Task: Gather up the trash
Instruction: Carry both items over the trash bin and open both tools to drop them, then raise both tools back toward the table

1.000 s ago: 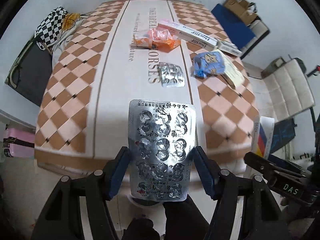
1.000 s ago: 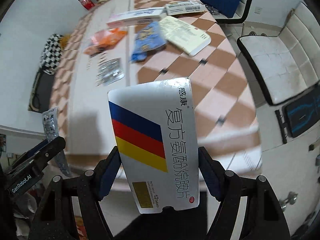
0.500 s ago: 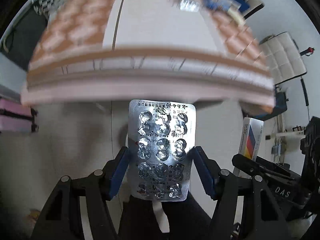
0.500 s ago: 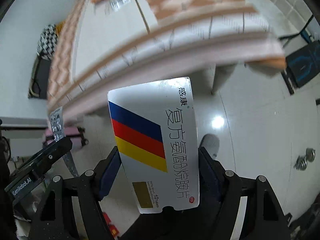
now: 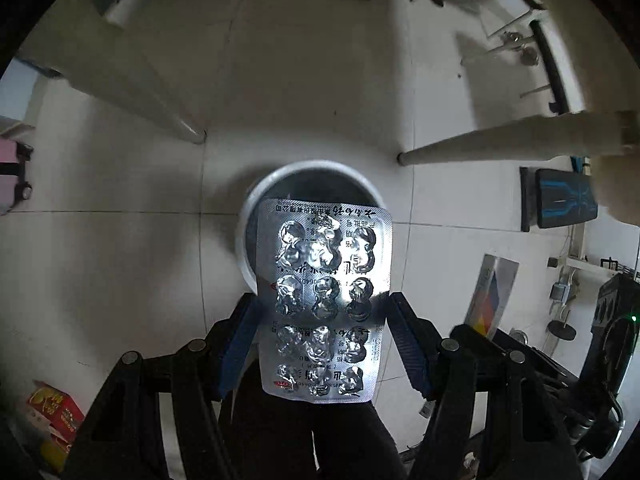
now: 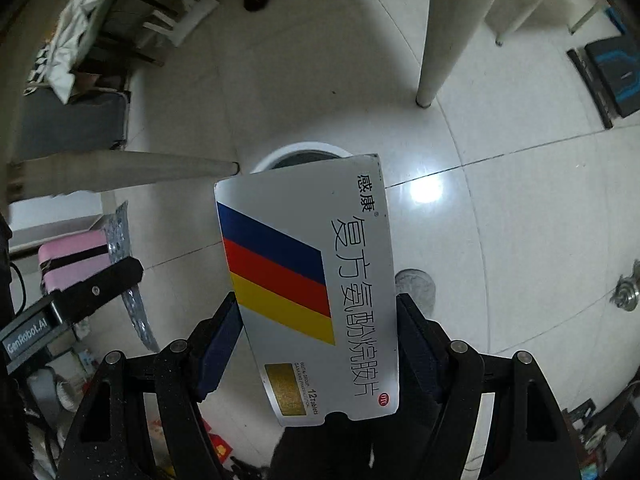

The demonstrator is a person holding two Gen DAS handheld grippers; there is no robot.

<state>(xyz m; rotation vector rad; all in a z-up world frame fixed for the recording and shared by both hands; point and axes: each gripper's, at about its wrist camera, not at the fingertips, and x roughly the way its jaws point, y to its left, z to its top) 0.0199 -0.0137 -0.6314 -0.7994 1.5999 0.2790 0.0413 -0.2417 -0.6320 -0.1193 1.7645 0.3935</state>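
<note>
My left gripper point(image 5: 322, 334) is shut on a silver blister pack point(image 5: 323, 300) of emptied pill pockets, its blue pads pressing both long edges. Right behind the pack, on the floor, stands a round white trash bin point(image 5: 276, 178) with a dark inside. My right gripper point(image 6: 318, 344) is shut on a white medicine box point(image 6: 316, 288) with blue, red and yellow stripes. The bin's rim point(image 6: 304, 150) shows just past that box's top edge. Each view catches the other gripper at its side: the box point(image 5: 494, 294) at right, the blister pack point(image 6: 120, 232) at left.
White table legs point(image 5: 500, 142) point(image 6: 448, 28) slant over the tiled floor on both sides of the bin. A pink case point(image 6: 68, 258) sits at left, a black mat with blue lines point(image 5: 564, 198) at right, a red carton point(image 5: 52, 408) at lower left. A person's dark legs show below both grippers.
Both grippers have dropped from above the patterned table top to below its edge and now point down at the floor over the bin. The pack and the box stay gripped.
</note>
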